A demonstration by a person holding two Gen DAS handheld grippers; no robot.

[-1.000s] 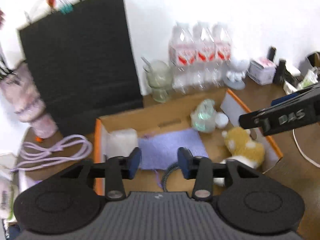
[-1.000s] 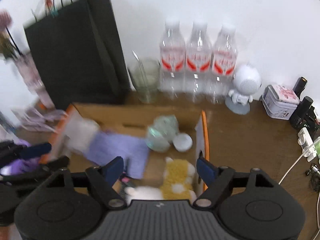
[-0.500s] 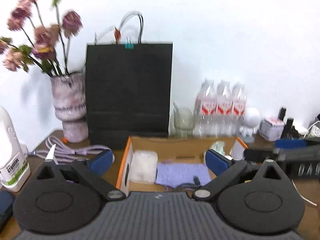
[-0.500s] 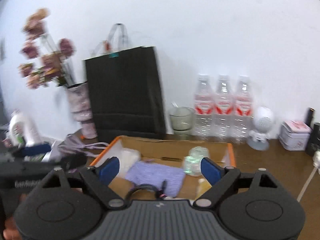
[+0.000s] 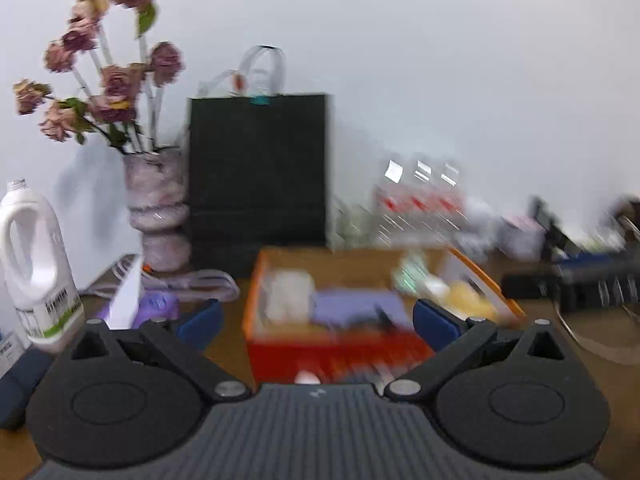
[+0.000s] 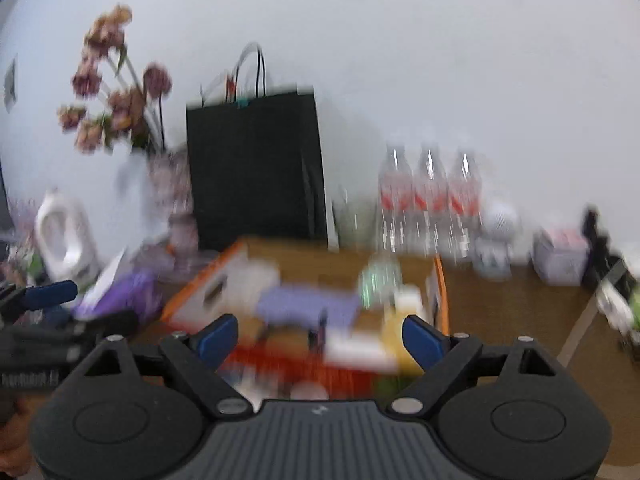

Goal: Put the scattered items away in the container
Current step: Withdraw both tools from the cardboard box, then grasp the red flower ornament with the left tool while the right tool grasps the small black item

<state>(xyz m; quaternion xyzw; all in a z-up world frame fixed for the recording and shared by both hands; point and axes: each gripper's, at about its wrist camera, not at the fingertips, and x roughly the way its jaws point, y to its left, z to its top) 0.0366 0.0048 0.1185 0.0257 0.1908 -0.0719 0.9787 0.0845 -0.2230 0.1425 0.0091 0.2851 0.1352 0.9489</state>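
An orange-edged cardboard box [image 5: 256, 280] [image 6: 440, 280] stands on the brown table. It holds a purple cloth [image 5: 352, 304] [image 6: 308, 304], a white pad [image 5: 288, 292], a pale green item [image 5: 408, 276] [image 6: 380, 276] and a yellow plush toy [image 5: 468, 300]. Both views are blurred. My left gripper [image 5: 316, 320] is open and empty, in front of the box. My right gripper [image 6: 320, 336] is open and empty, also in front of the box. The left gripper shows at the left of the right wrist view [image 6: 44, 300].
A black paper bag [image 5: 256, 176] [image 6: 256, 168] stands behind the box. A vase of dried flowers [image 5: 156, 216], a white detergent bottle [image 5: 36, 264], a purple cable [image 5: 200, 280] and a purple pack [image 6: 124, 292] are left. Three water bottles [image 6: 428, 200] and small boxes [image 6: 560, 252] are right.
Both grippers have pulled back and away from the box and now see it from lower and farther. The left gripper opened wide after being nearly shut over the box a second ago.
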